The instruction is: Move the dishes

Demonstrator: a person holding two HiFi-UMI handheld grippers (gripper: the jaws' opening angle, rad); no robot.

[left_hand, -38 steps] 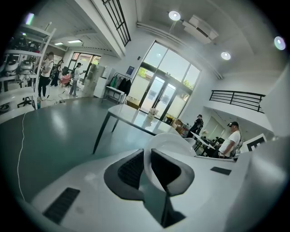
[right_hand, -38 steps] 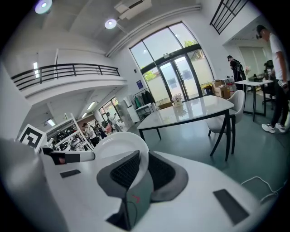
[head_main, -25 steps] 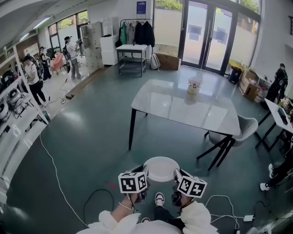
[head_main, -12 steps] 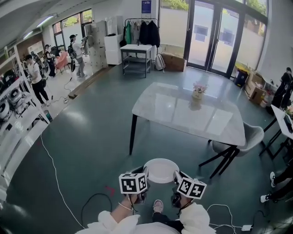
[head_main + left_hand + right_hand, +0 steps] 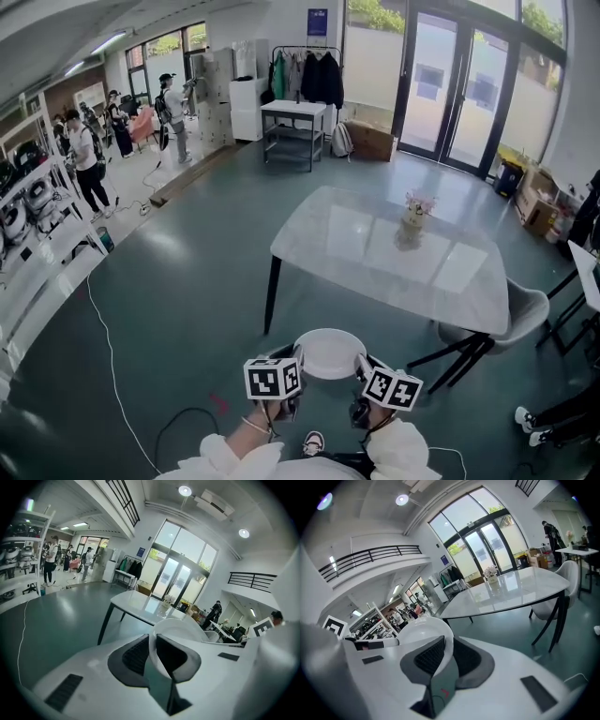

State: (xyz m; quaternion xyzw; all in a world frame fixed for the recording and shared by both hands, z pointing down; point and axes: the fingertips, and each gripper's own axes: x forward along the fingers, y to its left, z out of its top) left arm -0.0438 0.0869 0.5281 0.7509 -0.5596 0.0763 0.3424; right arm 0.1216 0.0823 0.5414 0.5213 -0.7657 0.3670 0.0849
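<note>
Left gripper (image 5: 294,364): jaws drawn narrow and clamped on the plate (image 5: 330,352) at its 9 o'clock edge. In the left gripper view the white rim (image 5: 151,644) stands between the two dark pads (image 5: 136,654).
Right gripper (image 5: 362,364): jaws likewise narrow and clamped on the same plate at its 3 o'clock edge. In the right gripper view the rim (image 5: 449,645) runs between the ribbed pads (image 5: 429,656).
Plate: white, round, with nothing on it. It is carried roughly level between the two grippers at 6 o'clock in the head view, above the floor (image 5: 187,309) and off the table (image 5: 375,253).
Hands: one behind each marker cube, in white sleeves (image 5: 234,455).
Table: pale glossy top on dark legs, at 12 to 1 o'clock from the plate, with a gap of floor between them.
Vase (image 5: 416,214): small, with flowers, on the table's far part, at 1 o'clock.
Chair (image 5: 520,309): grey shell, tucked at the table's 4 o'clock corner.
Cable (image 5: 111,356): white, trailing over the floor at 9 o'clock.
People (image 5: 86,159): several standing near shelves at 10 o'clock, well away.
Rack (image 5: 305,80): dark clothes hanging at 12 o'clock, by the glass doors (image 5: 450,84).
</note>
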